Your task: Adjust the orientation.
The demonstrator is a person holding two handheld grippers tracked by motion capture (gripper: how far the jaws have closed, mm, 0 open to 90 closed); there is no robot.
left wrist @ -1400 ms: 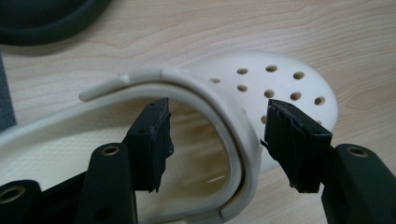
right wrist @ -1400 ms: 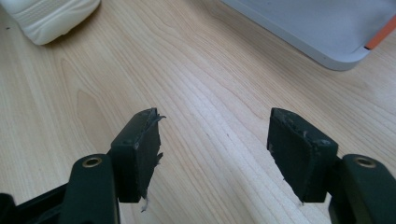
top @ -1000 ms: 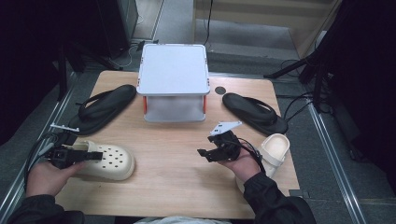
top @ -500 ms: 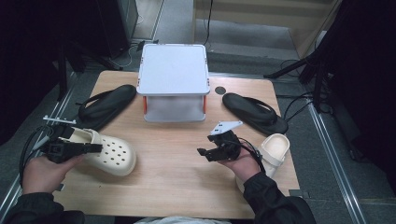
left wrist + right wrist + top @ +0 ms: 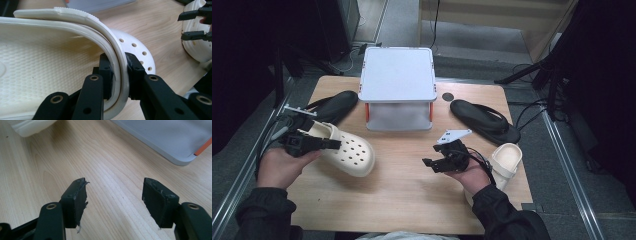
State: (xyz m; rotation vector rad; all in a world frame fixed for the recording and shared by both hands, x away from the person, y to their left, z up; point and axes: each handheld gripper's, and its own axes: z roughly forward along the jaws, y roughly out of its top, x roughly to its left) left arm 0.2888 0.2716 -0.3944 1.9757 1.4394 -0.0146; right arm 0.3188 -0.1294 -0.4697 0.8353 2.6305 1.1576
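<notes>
A cream perforated clog [image 5: 351, 156] lies at the left of the wooden table [image 5: 412, 200], its heel end raised. My left gripper [image 5: 325, 144] is shut on the clog's side wall near the heel. In the left gripper view the jaws [image 5: 120, 75] pinch that rim of the clog [image 5: 50, 62] from inside and outside; they closed on it within the last second. A second cream clog [image 5: 505, 161] sits at the right edge, behind my right hand. My right gripper [image 5: 428, 164] hovers over bare wood, open with nothing between its fingers [image 5: 115, 195].
A grey box-like stand [image 5: 399, 75] with orange trim occupies the middle back of the table. One black sandal [image 5: 334, 106] lies to its left, another black sandal [image 5: 484, 121] to its right. Cables trail off both sides.
My left hand has lifted the clog's heel and carried it up and a little toward the table's middle. The right hand and its gripper have stayed put.
</notes>
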